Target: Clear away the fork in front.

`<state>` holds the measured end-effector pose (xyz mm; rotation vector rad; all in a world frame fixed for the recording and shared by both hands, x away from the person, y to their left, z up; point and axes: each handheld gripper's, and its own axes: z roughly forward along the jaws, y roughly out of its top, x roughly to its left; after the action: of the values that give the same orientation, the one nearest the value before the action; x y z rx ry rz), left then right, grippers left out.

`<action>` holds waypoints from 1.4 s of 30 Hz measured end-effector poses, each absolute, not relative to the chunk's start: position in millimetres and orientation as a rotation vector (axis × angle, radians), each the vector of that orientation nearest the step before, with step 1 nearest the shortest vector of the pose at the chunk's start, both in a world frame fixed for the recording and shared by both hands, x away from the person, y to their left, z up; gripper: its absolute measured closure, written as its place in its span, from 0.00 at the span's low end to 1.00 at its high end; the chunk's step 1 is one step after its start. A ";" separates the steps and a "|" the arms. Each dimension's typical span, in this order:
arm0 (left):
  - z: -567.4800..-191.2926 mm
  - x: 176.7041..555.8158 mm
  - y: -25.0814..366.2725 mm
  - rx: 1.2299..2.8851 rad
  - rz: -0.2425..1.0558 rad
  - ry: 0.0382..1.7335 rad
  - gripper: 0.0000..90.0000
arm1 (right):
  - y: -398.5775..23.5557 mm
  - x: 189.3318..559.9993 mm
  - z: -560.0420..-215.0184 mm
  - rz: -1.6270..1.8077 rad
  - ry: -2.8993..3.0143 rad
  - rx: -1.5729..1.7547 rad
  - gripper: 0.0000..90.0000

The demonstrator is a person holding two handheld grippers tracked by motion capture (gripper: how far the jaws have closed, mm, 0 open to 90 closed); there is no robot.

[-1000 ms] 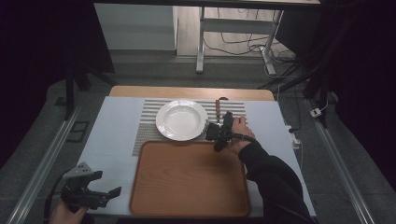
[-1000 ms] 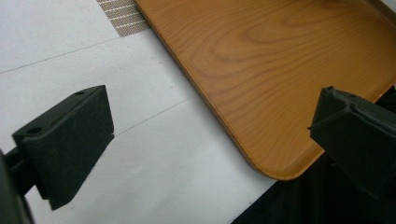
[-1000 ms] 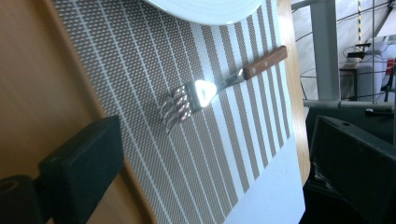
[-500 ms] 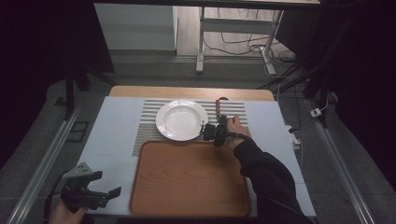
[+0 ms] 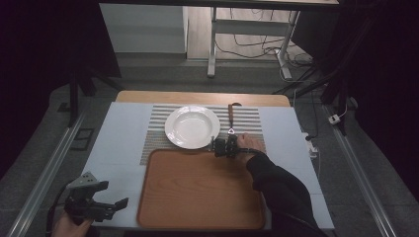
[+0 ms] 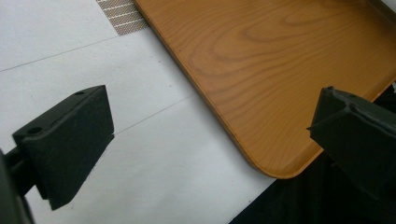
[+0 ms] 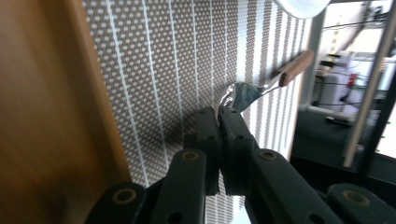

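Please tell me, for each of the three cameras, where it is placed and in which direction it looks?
High view: above the person's side, looking forward and down on the table, plate, tray; both forearms with left tool and right tool show.
Left tool view: on the left tool, looking past open jaws at the tray corner.
Right tool view: on the right tool, jaws closed at the spoon on the mat.
Shared: all three show tray and mat.

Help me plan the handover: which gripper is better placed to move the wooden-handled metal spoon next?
Right. The right gripper is shut at the wooden-handled metal spoon on the striped mat; the left gripper stands open at the near-left table corner.
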<state>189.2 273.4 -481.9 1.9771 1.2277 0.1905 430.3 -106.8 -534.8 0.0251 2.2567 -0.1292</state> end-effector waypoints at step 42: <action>-480.8 189.1 271.8 1.984 0.172 1.197 0.00 | -145.7 351.9 -439.9 0.518 2.361 0.204 1.00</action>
<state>189.1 271.8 -480.8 1.9845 1.1969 0.1723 351.9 -145.7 -439.9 0.2044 2.3606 0.5182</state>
